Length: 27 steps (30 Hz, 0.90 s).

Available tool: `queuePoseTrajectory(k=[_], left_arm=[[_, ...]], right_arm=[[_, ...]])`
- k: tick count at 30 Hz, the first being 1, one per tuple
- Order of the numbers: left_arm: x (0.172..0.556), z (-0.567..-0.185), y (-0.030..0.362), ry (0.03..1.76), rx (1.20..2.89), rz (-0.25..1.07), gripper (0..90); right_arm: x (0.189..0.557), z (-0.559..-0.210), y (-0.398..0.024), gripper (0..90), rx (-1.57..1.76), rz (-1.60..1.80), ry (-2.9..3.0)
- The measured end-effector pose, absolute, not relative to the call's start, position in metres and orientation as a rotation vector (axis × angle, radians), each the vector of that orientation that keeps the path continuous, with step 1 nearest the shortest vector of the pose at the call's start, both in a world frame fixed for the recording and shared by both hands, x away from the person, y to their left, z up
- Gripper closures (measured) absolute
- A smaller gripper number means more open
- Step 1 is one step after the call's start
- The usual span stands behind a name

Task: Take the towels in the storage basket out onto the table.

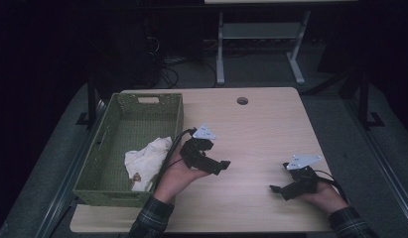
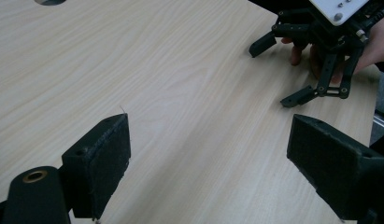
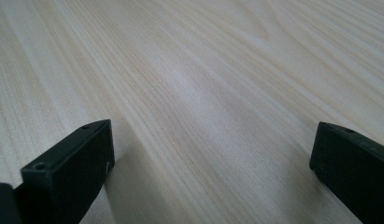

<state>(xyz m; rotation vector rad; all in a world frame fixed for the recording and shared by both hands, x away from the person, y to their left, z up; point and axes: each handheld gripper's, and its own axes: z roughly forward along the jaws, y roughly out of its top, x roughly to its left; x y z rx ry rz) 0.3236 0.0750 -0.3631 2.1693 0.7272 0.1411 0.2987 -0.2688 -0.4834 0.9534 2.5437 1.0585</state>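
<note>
The wooden table (image 1: 261, 124) spreads bare under both claws. Just to the left of the left gripper (image 1: 222, 166) stands the green basket (image 1: 100, 191), near the table's left edge, and the crumpled white cloth (image 1: 144, 158) lies inside it at the end nearest the person, close beside that hand. The left gripper's jaws gape wide with nothing between them. Well apart to its right, the right gripper (image 1: 275, 189) sits low over the table, jaws likewise wide and empty

Dim lab or office, pale wooden desk (image 1: 261, 129) with cable hole (image 1: 242, 100), second desk's metal legs (image 1: 220, 49), floor cables (image 1: 169, 74)
</note>
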Motion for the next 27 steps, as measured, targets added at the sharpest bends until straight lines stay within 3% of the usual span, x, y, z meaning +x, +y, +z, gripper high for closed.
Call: queuePoseTrajectory(k=[27], left_arm=[[0.336,-0.343,0.121,0.766,2.145,0.225,13.1]], right_arm=[[0.299,-0.483,-0.268,0.0,0.953,1.058,2.544]])
